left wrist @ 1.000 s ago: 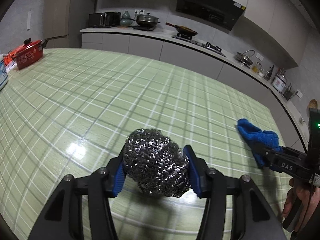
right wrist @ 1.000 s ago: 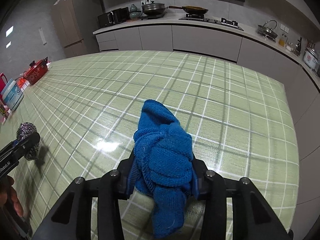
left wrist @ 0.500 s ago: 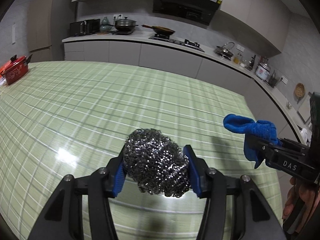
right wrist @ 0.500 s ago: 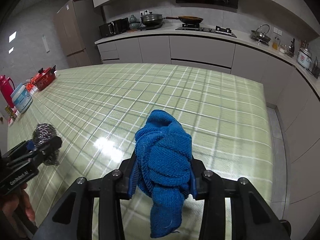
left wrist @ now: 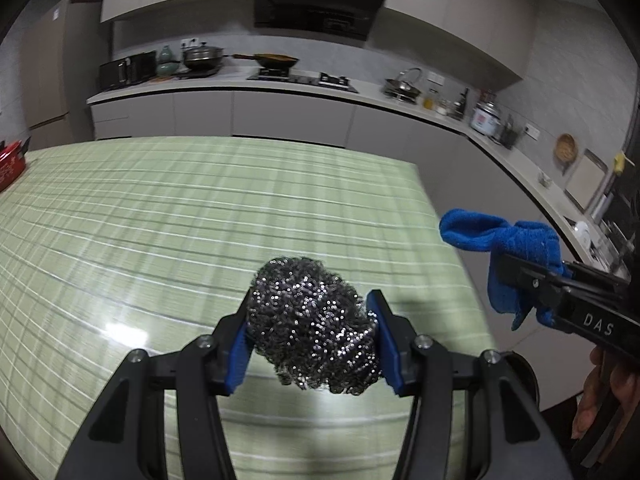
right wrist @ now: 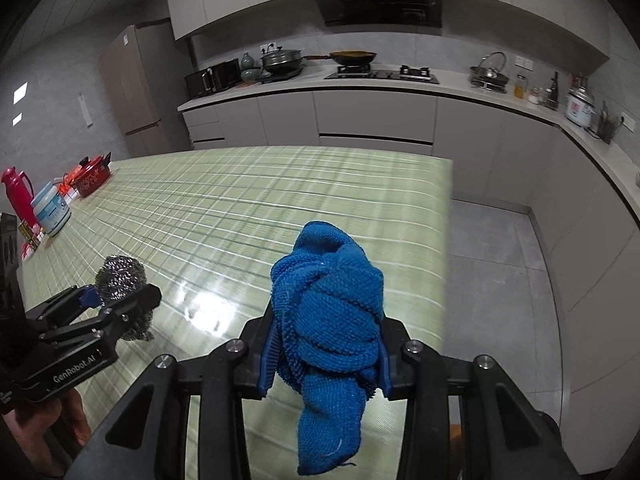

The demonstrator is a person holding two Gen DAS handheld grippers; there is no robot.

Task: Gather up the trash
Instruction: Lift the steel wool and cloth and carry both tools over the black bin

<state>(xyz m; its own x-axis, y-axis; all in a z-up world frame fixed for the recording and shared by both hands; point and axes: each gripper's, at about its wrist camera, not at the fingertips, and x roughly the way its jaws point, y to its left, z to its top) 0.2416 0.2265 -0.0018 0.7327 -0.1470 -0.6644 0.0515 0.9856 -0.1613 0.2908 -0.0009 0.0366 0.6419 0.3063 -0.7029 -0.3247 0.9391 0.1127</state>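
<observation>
Left wrist view is showing the left gripper clamping a steel-wool scourer between its blue pads, the ball bulging above and below them and hanging clear of the green checked tablecloth. Off to the right, the right gripper is carrying a crumpled blue cloth, now out past the table's right edge and over the grey floor — a second ago it was still above the tabletop. A hand is gripping its handle at the lower right.

Right wrist view is confirming the grip: the right gripper is squeezing the blue cloth hard, a tail of it dangling below the pads, while the left gripper is holding the scourer over the near left part of the table. A red pot, a red flask and a white tub are standing at the table's far left edge.

Both views are widening onto the kitchen compared with a second ago, so both hands are lifting and swinging toward the table's right side. Both pieces of trash are picked up — what is left, by my reading, is carrying them to a bin, which neither view is showing.
</observation>
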